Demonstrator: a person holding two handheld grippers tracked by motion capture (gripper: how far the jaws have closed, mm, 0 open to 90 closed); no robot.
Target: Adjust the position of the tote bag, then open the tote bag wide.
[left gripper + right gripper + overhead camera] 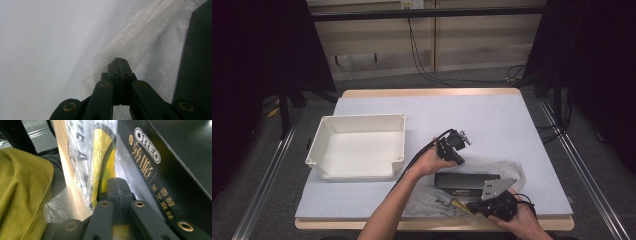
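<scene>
The high view looks forward and down over the table (512, 115). Both gripper views sit close, sharing the plastic bag (140, 42) and black box (175, 170).

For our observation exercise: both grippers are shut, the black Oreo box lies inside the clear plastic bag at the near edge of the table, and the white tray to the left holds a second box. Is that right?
One detail is wrong: the white tray is empty, as the high view shows. The rest stands: the left gripper and right gripper are shut, and the black Oreo box lies in the clear plastic bag near the table's front edge.
</scene>
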